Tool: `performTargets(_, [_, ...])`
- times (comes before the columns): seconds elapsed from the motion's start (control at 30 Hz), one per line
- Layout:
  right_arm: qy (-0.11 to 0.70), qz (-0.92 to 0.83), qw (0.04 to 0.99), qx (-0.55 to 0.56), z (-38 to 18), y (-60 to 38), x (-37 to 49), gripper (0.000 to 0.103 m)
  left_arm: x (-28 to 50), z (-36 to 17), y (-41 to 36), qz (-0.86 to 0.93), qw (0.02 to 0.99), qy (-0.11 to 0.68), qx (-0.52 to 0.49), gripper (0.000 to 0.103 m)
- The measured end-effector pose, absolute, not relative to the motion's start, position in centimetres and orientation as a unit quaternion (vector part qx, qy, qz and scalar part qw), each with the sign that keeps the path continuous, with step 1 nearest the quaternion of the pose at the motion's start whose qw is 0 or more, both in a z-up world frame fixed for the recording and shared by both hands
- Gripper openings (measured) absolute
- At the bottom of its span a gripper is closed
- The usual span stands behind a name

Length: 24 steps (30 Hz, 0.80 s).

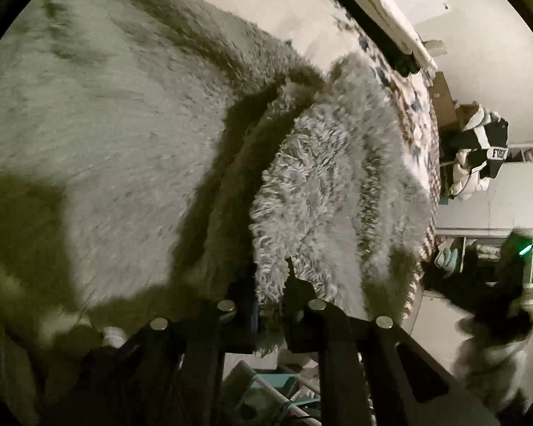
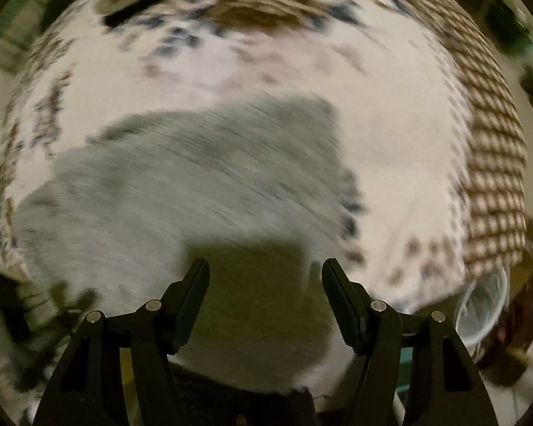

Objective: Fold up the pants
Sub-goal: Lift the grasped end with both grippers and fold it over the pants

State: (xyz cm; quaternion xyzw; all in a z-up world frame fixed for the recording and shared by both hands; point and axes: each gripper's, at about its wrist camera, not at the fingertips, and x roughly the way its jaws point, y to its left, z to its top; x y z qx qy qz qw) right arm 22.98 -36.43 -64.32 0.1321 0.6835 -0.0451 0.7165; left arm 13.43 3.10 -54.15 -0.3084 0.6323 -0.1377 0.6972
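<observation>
L claw [image 1: 270, 305] pinching fluffy pants [image 1: 330, 191] edge, lifted over bed [image 1: 295, 10]. R claw [image 2: 265, 284] spread, empty, above pants. Fabric soft, floppy, light; grab hem/corner.

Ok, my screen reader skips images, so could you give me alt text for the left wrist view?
The left gripper is shut on a fold of fluffy grey pants, lifted above a patterned bedspread. More grey fleece fills the left side, and cluttered shelves show at the right.
</observation>
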Motion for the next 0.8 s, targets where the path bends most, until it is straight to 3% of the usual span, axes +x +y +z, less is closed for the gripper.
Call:
performTargets(0.33, [0.688,-0.024,0.668,0.282,-69.9,-40.5,18.0,0.067,13.3,-54.6,3.8,-0.112,0.686,0.651,-0.304,0.008])
performTargets(0.47, [0.667,-0.017,0.674,0.316,-70.7,-41.5,17.9,0.034,13.2,-55.3,3.3,-0.111,0.685,0.655,-0.299,0.008])
performTargets(0.53, [0.663,-0.038,0.687,0.295,-70.5,-42.2,18.4,0.031,12.9,-55.5,3.3,-0.117,0.685,0.657,-0.292,0.009])
performTargets(0.7, [0.678,-0.027,0.681,0.274,-70.2,-42.4,19.2,0.034,13.2,-55.4,2.2,-0.125,0.69,0.653,-0.287,0.011])
performTargets(0.8, [0.688,-0.013,0.682,0.249,-69.0,-41.0,19.6,0.052,13.1,-54.5,2.8,-0.121,0.697,0.638,-0.303,0.018])
